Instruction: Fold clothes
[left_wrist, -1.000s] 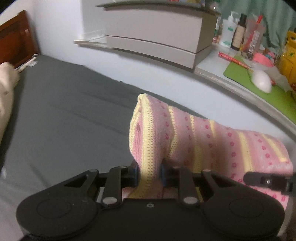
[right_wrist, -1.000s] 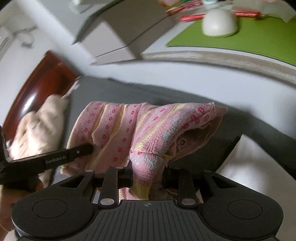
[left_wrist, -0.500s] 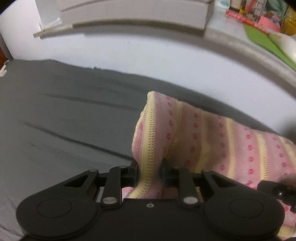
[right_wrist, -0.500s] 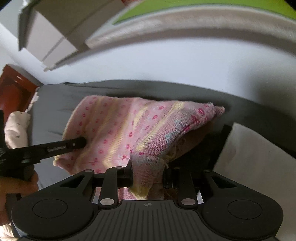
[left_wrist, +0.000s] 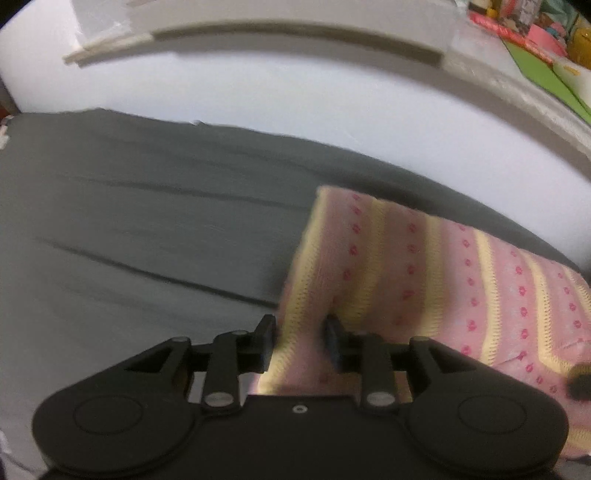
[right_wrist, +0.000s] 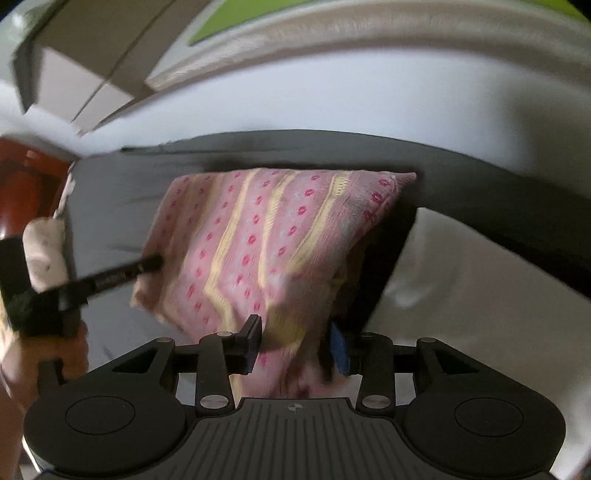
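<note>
I held a pink and yellow striped knit garment (left_wrist: 424, 266) over the grey bed sheet (left_wrist: 147, 221), one edge in each hand-held gripper. The jaws of my left hand-held gripper (left_wrist: 300, 338) were opening, with a bunched fold of the garment between them; its left finger (left_wrist: 266, 343) lay against the cloth and its right finger (left_wrist: 332, 341) pressed the fold's other side. The jaws of my right hand-held gripper (right_wrist: 295, 343) were opening too, the cloth between them: the left finger (right_wrist: 252, 341) touched the fabric, while a dark gap showed beside the blue-padded right finger (right_wrist: 339, 350), so that grip looked loosened. In the right wrist view the garment (right_wrist: 266, 240) hung as a sloping panel, its far top edge close to the white wall (right_wrist: 332, 92), and the left hand-held gripper's finger (right_wrist: 122, 273) reached it from the left. A white sheet (right_wrist: 480, 295) lay to the right. Above the wall ran a counter (left_wrist: 517, 88) with a green mat (left_wrist: 543, 77).
</note>
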